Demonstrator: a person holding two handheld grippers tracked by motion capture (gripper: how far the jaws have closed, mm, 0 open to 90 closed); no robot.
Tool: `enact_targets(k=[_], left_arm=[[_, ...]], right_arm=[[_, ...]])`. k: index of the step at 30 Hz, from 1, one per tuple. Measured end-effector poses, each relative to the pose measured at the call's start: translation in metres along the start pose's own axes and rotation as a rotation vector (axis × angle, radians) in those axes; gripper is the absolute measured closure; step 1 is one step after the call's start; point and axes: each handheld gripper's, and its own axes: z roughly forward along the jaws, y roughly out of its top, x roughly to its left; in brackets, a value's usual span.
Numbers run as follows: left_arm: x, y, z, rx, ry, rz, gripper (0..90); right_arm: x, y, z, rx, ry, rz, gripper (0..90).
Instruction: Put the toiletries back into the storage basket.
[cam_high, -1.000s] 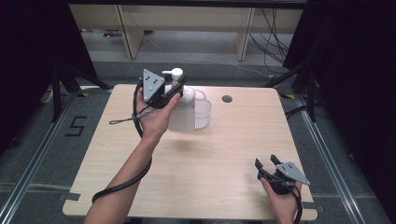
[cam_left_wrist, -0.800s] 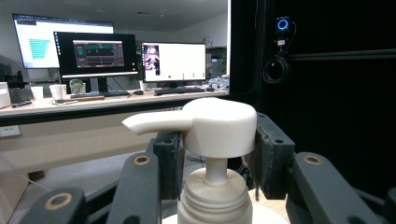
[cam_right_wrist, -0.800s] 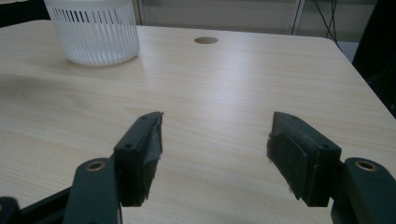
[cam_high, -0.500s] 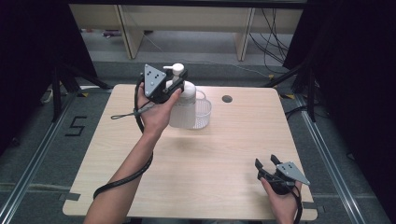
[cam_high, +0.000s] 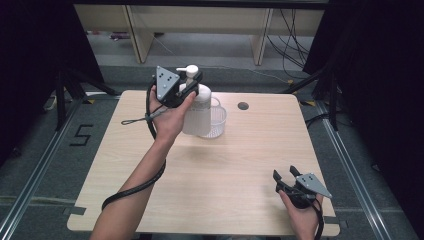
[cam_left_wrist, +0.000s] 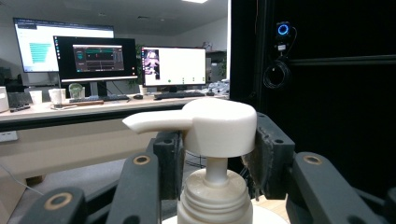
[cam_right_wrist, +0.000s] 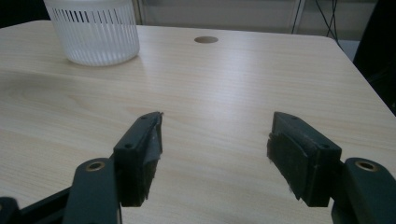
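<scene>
OK, high view: left gripper (cam_high: 186, 86) grips a white pump bottle (cam_high: 198, 109) by the neck under the pump head, at about 12 o'clock on the table (cam_high: 220, 170). The bottle overlaps a clear ribbed basket (cam_high: 217, 122); can't tell if it's lifted, beside it or inside. Neck grip likely keeps the bottle hanging upright. Right gripper (cam_high: 286, 177) idles at 5 o'clock, well apart. A "5" is marked on the floor at 9 o'clock.

Left gripper view: jaws clamped either side of the pump stem (cam_left_wrist: 215, 169), spout at 9 o'clock. No label legible; monitor text behind too small.

Right gripper view: jaws wide apart, nothing between, low over the table. Basket (cam_right_wrist: 92, 31) at 11 o'clock, grommet hole (cam_right_wrist: 206, 39) at 12. No writing.
</scene>
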Motion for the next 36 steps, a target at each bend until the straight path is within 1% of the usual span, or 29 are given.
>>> enact_targets(k=[1, 2, 5, 6, 8, 9, 10, 11, 13, 14, 15, 16, 17, 18, 22, 23, 24, 28, 29, 30, 31, 33, 34, 35, 36], left_arm=[[0.0, 0.0, 0.001, 0.001, 0.0, -0.001, 59.1], [0.0, 0.0, 0.001, 0.001, 0.001, -0.002, 59.1], [-0.001, 0.0, 0.003, 0.003, 0.001, 0.001, 59.1], [-0.001, 0.0, 0.005, 0.001, 0.0, -0.001, 59.1], [-0.001, 0.0, 0.005, 0.002, 0.0, 0.0, 59.1], [-0.001, 0.001, 0.006, 0.003, -0.007, -0.001, 59.1], [-0.001, 0.001, 0.007, 0.001, -0.001, -0.001, 59.1], [-0.001, 0.002, 0.007, 0.001, -0.001, -0.002, 59.1], [-0.001, 0.002, 0.009, 0.003, -0.001, -0.003, 59.1], [-0.001, 0.002, 0.01, 0.004, -0.009, -0.008, 59.1], [0.0, 0.002, 0.011, 0.005, 0.0, -0.007, 59.1], [0.0, 0.002, 0.012, 0.005, -0.007, -0.01, 59.1], [0.0, 0.002, 0.012, 0.004, 0.0, -0.005, 59.1], [0.0, 0.002, 0.013, 0.005, -0.001, -0.005, 59.1], [-0.001, 0.002, 0.015, 0.008, -0.001, -0.002, 59.1], [-0.001, 0.002, 0.016, 0.008, -0.002, -0.003, 59.1], [-0.001, 0.002, 0.017, 0.007, -0.001, -0.004, 59.1], [-0.002, 0.002, 0.019, 0.006, 0.0, -0.008, 59.1], [-0.002, 0.002, 0.02, 0.007, -0.001, -0.006, 59.1], [-0.002, 0.002, 0.02, 0.006, 0.0, -0.006, 59.1], [-0.002, 0.003, 0.021, 0.006, -0.008, -0.008, 59.1], [-0.002, 0.004, 0.022, 0.003, 0.001, -0.004, 59.1], [-0.002, 0.005, 0.022, 0.003, -0.001, -0.003, 59.1], [-0.002, 0.005, 0.022, 0.002, -0.002, -0.003, 59.1], [-0.002, 0.006, 0.023, 0.002, -0.003, -0.003, 59.1]], right_arm=[[0.001, 0.0, 0.0, -0.003, 0.01, 0.014, 35.4], [0.0, 0.0, 0.0, -0.005, 0.008, 0.005, 35.4], [0.0, -0.001, 0.001, -0.012, 0.014, 0.007, 35.4], [0.0, 0.0, 0.0, -0.011, 0.002, -0.009, 35.4], [0.0, -0.001, 0.001, -0.012, -0.001, -0.002, 35.3], [0.0, -0.001, 0.001, -0.012, -0.001, -0.002, 35.3], [0.001, -0.001, 0.001, -0.011, 0.0, 0.001, 35.3], [0.0, -0.001, 0.001, -0.017, -0.002, -0.008, 35.3], [0.0, 0.0, 0.0, -0.011, 0.003, -0.008, 35.3], [0.0, 0.0, 0.0, -0.01, 0.003, -0.008, 35.3], [-0.001, 0.0, 0.0, -0.01, 0.002, -0.009, 35.3], [0.0, 0.0, 0.0, -0.01, 0.002, -0.009, 35.3], [0.0, 0.0, 0.0, -0.011, 0.003, -0.009, 35.3], [0.0, -0.001, 0.0, -0.006, 0.01, 0.005, 35.3], [0.001, 0.0, 0.001, -0.006, 0.009, 0.012, 35.3], [0.0, -0.001, 0.001, -0.015, 0.008, -0.004, 35.3], [-0.001, 0.0, 0.0, -0.009, 0.002, -0.01, 35.3], [0.0, 0.0, 0.001, -0.013, 0.003, -0.005, 35.3], [0.0, 0.0, 0.001, -0.005, 0.007, 0.005, 35.3], [0.0, 0.0, 0.0, 0.009, 0.007, 0.002, 35.3], [0.001, 0.0, -0.001, 0.018, 0.003, 0.001, 35.3], [0.0, -0.001, 0.001, -0.004, 0.037, 0.01, 35.2], [0.001, 0.0, -0.001, 0.017, 0.016, 0.017, 35.2], [0.001, 0.0, -0.001, 0.024, 0.01, 0.017, 35.2], [0.0, 0.0, 0.0, 0.006, 0.021, 0.011, 35.2]])
